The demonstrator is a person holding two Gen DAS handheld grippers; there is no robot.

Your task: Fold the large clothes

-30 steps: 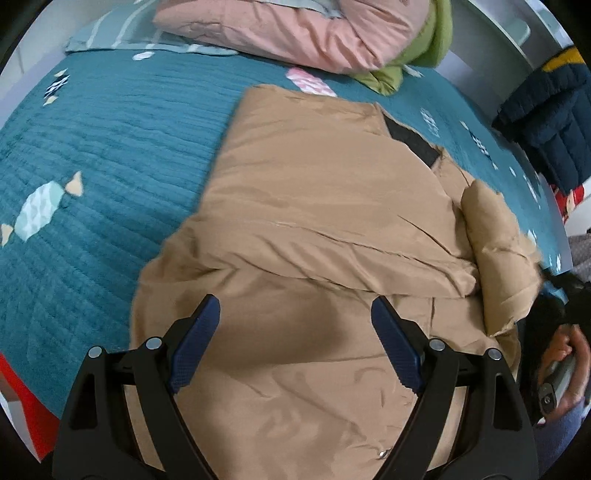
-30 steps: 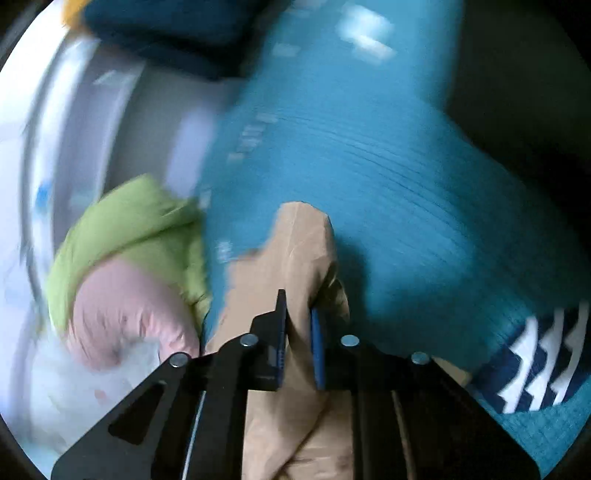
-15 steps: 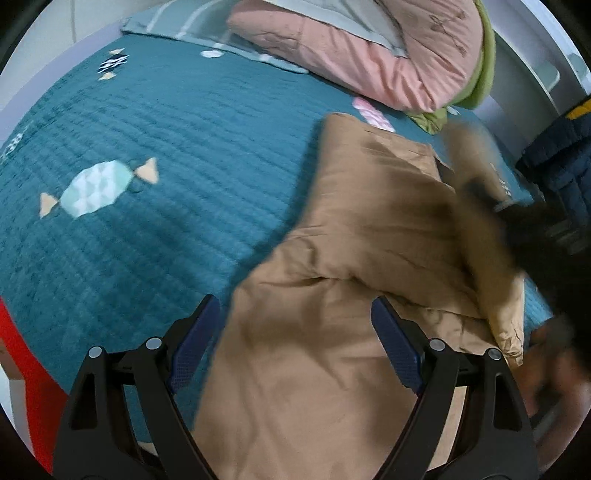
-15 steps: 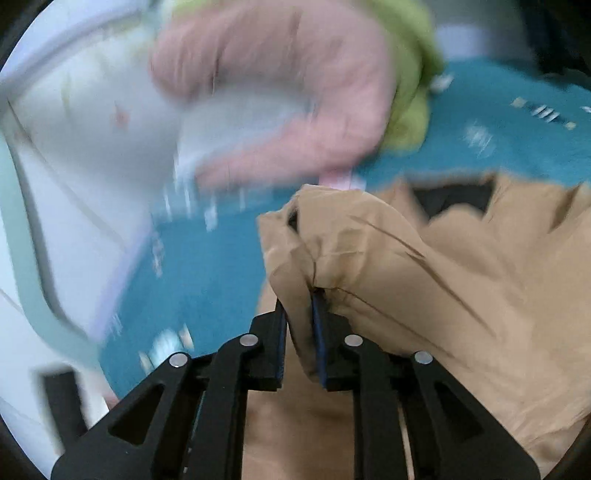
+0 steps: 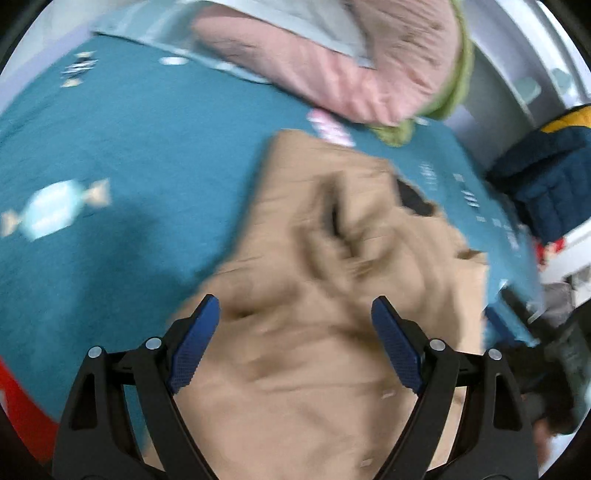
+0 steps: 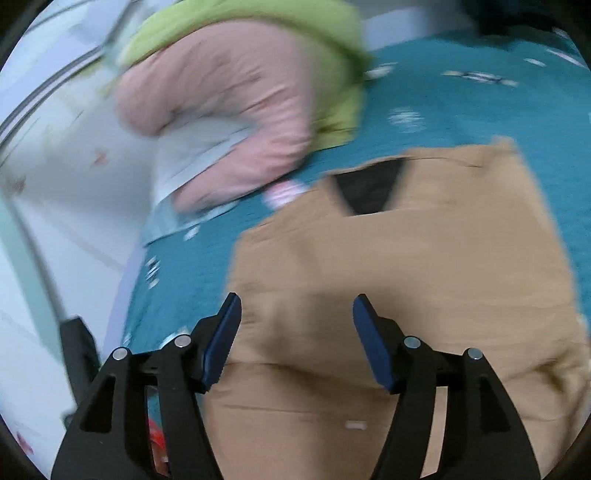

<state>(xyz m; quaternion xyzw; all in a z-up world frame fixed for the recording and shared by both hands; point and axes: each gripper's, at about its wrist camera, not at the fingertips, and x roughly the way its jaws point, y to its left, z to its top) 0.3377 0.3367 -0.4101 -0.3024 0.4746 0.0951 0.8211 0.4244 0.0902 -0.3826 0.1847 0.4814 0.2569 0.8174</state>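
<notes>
A large tan padded jacket [image 5: 332,266] lies on the teal bedspread [image 5: 129,155], its dark collar lining [image 5: 413,195] showing near the top. One sleeve lies folded across its middle, rumpled and blurred. My left gripper [image 5: 295,343] hovers open over the lower part of the jacket, holding nothing. In the right wrist view the same jacket [image 6: 424,266] lies flat with the black collar opening [image 6: 369,192] ahead. My right gripper [image 6: 295,343] hangs above it, its jaws opening, with no cloth pinched between the blue pads [image 6: 221,339].
A pink quilt [image 5: 351,66] with green lining [image 6: 258,22] is piled at the head of the bed. A dark navy jacket [image 5: 546,173] sits off the right edge. The bedspread [image 6: 498,96] carries candy prints [image 5: 55,210]. A white wall [image 6: 55,206] runs beside the bed.
My right gripper swung the pinched sleeve across the jacket, then opened and let it go. The left gripper shifted slightly and stayed open. The sleeve now lies over the jacket's middle.
</notes>
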